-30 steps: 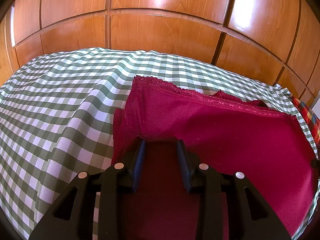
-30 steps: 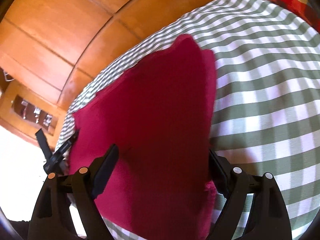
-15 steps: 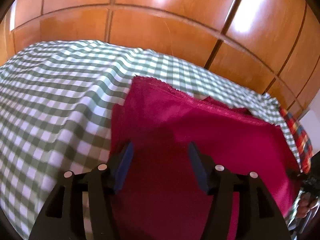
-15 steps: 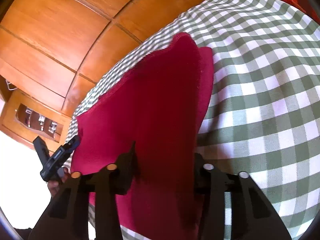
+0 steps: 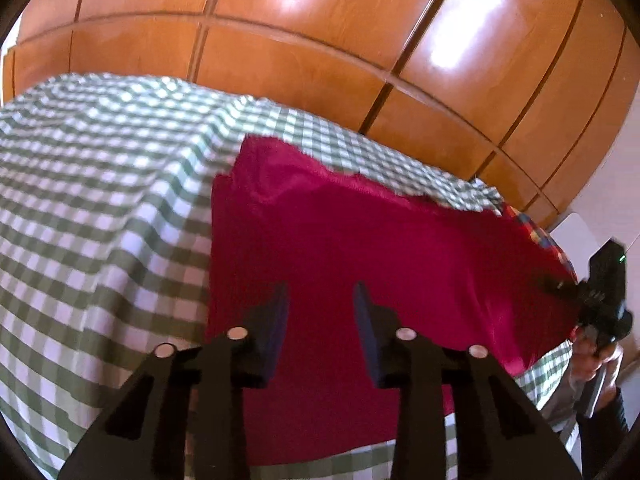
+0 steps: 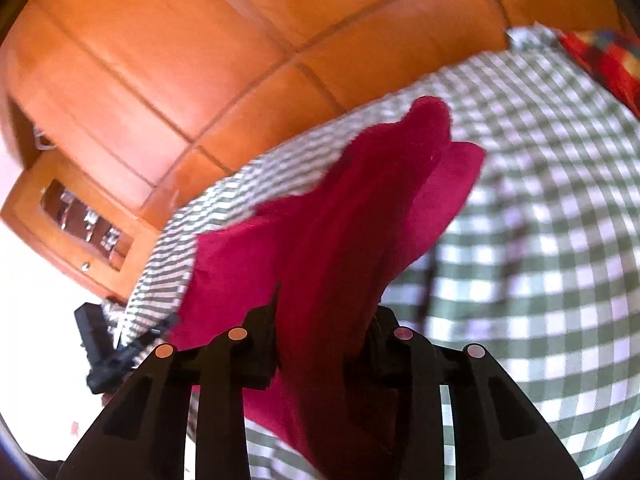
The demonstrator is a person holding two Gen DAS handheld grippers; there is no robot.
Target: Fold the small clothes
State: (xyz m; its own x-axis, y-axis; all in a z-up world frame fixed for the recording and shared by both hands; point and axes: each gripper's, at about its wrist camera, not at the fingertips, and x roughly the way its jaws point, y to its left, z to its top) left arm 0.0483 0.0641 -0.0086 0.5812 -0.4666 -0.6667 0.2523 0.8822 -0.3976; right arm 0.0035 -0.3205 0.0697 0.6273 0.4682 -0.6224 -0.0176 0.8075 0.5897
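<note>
Green-checked bedspread (image 5: 100,208); glossy wooden wardrobe (image 5: 320,40) behind.

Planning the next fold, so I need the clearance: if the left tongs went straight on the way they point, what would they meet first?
Most likely the red garment: the left tongs point down at its spread cloth on the checked sheet. Depth is hard to judge here.

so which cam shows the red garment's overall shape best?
Left wrist: the red garment shows nearly whole, spread on the checked cloth. Right wrist sees it end-on, bunched and lifted between the right gripper fingers, near edge hidden.
</note>
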